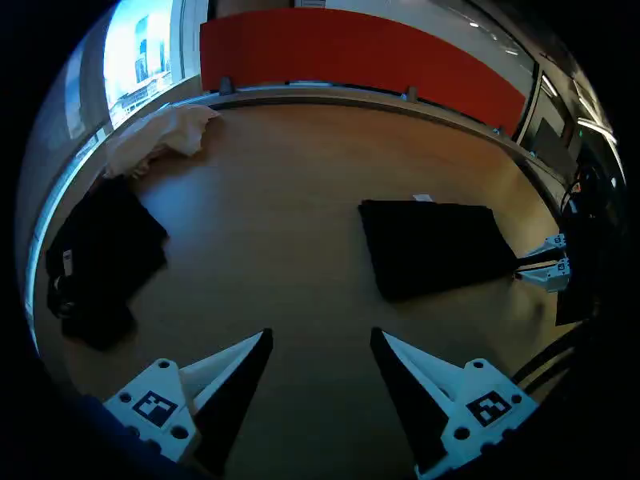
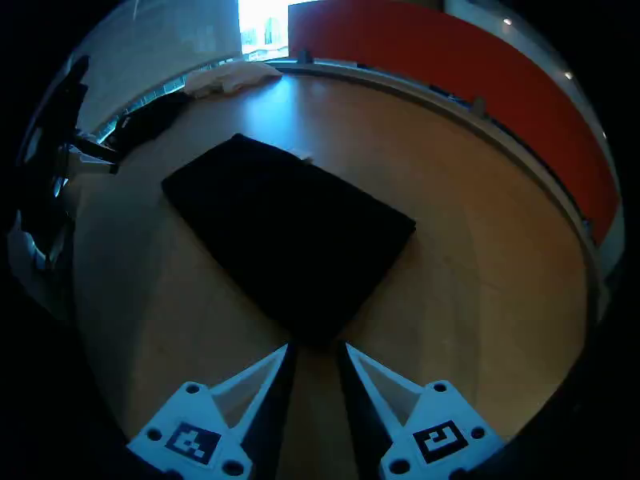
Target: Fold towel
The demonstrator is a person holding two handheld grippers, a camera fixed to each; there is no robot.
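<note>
Wood-grained worktop (image 1: 304, 200) runs under both of your grippers, with a long red panel (image 1: 360, 56) standing along its far edge. In the left gripper view, a heap of black cloth (image 1: 104, 256) sits against the worktop's left edge. A crumpled white cloth (image 1: 160, 136) lies beyond it, in the far left corner. Your left gripper (image 1: 320, 336) hangs over bare wood near the front edge, its fingers spread wide with nothing between them. To the right of the middle lies the flat, folded black towel (image 1: 432, 244), a rectangle well clear of both other cloths. Your right gripper (image 1: 520, 266) meets it from the worktop's right side. In the right gripper view its fingers are drawn in narrow, with the towel's near corner at their tips. You cannot tell from either view whether they press on the fabric.
</note>
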